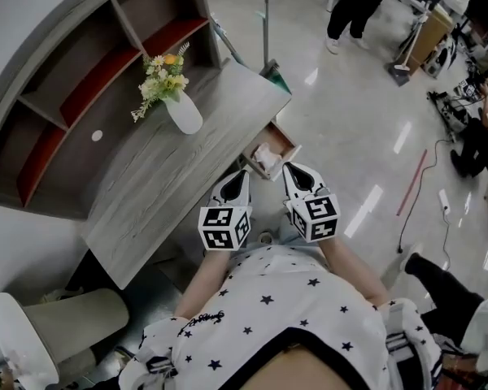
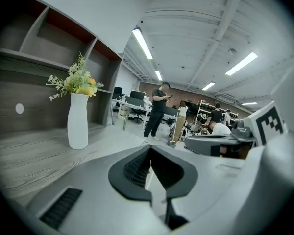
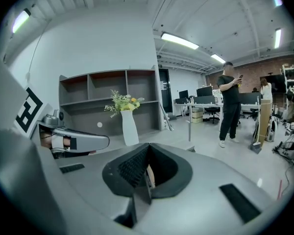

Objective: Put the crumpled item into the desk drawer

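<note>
Hovering closed and empty, left tongs (image 1: 241, 177) and right tongs (image 1: 290, 171); crumpled item (image 1: 264, 159) half-hidden in drawer (image 1: 288, 142).

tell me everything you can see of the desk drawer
The desk drawer stands pulled out from the front of the grey wood-grain desk, near its far corner. It is a small open-topped box with light tan walls. A white crumpled item lies inside. The left tongs and right tongs sit just before it; contact is unclear.
</note>
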Tool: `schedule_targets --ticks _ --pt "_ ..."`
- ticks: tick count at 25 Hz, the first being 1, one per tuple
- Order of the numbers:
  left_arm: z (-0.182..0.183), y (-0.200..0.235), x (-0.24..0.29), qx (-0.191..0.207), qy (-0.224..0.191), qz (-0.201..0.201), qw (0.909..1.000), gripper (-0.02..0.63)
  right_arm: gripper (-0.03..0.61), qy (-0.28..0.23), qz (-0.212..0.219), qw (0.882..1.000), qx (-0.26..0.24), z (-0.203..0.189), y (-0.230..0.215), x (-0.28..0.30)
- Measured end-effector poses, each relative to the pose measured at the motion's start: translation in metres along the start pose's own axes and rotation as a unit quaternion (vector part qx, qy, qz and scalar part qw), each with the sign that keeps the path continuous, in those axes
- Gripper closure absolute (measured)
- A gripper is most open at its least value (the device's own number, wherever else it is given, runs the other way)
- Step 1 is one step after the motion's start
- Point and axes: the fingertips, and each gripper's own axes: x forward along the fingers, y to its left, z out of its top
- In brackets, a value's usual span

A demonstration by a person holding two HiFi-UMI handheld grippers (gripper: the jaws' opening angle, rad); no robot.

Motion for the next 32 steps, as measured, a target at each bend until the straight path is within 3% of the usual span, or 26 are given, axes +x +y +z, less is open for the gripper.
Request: schedule_targets --ticks 32 --pt "0.001 0.004 0.010 -0.004 0.005 0.004 1.0000 0.601 0.586 0.001 0.019 1.000 -0.011 0.007 0.004 0.008"
